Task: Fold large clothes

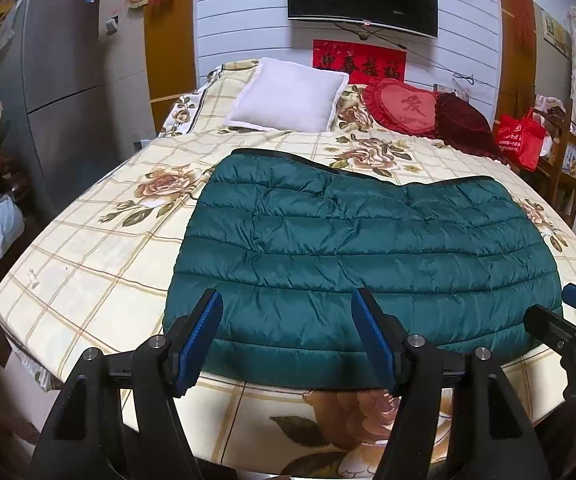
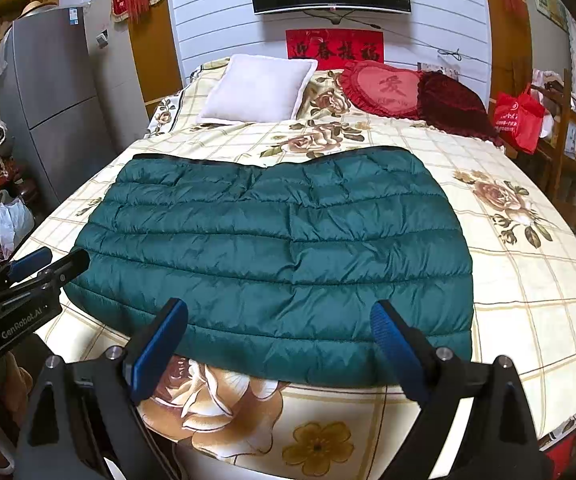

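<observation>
A dark green quilted down garment [image 1: 359, 256] lies flat on the bed, folded into a wide rectangle with black trim along its far edge; it also shows in the right wrist view [image 2: 280, 248]. My left gripper [image 1: 288, 300] is open and empty, hovering above the garment's near edge. My right gripper [image 2: 280, 312] is open and empty, also above the near edge. The right gripper shows at the right edge of the left wrist view [image 1: 567, 320], and the left gripper shows at the left of the right wrist view [image 2: 36, 268].
The bed has a cream floral checked sheet [image 1: 100, 248]. A white pillow [image 1: 288, 96], a red heart cushion [image 1: 399, 108] and a dark red cushion [image 1: 463, 124] lie at the head. A grey fridge [image 1: 60, 80] stands left, a wooden shelf with a red bag [image 1: 521, 140] right.
</observation>
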`<act>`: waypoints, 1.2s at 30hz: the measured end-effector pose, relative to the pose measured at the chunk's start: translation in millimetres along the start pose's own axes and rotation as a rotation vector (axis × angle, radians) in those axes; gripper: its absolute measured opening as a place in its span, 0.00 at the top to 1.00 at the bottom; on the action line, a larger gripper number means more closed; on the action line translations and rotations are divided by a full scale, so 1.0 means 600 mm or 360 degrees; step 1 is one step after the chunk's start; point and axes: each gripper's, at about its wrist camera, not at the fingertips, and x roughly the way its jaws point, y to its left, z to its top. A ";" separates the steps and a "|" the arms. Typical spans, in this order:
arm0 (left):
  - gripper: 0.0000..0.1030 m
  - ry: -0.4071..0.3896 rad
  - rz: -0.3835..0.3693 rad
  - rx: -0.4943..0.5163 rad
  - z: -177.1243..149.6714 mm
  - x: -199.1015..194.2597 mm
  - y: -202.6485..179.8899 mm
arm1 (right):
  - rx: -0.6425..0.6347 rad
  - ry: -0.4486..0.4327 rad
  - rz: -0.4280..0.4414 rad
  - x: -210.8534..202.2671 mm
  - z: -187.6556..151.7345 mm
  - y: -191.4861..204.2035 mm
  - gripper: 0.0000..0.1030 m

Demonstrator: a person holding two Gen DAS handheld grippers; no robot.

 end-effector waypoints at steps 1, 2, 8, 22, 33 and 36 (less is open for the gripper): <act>0.29 -0.0001 0.0000 0.0004 -0.001 -0.001 -0.001 | 0.0002 0.0003 0.0001 0.000 -0.001 0.001 0.08; 0.29 -0.0001 -0.0002 0.0008 -0.001 -0.001 -0.002 | 0.0003 0.0004 0.0002 0.000 -0.001 0.000 0.08; 0.29 -0.0007 0.0005 0.0016 -0.003 -0.005 -0.006 | 0.0014 -0.0011 0.0002 -0.007 -0.001 -0.002 0.08; 0.29 0.0003 0.0002 0.0033 -0.004 -0.004 -0.011 | 0.0005 -0.0010 -0.0003 -0.010 0.000 -0.004 0.08; 0.29 0.0006 0.0005 0.0029 -0.004 -0.004 -0.010 | -0.0010 0.0015 -0.0027 -0.008 0.004 -0.010 0.08; 0.29 0.0004 0.0007 0.0029 -0.004 -0.004 -0.010 | -0.0017 0.0016 -0.0054 -0.005 0.006 -0.006 0.08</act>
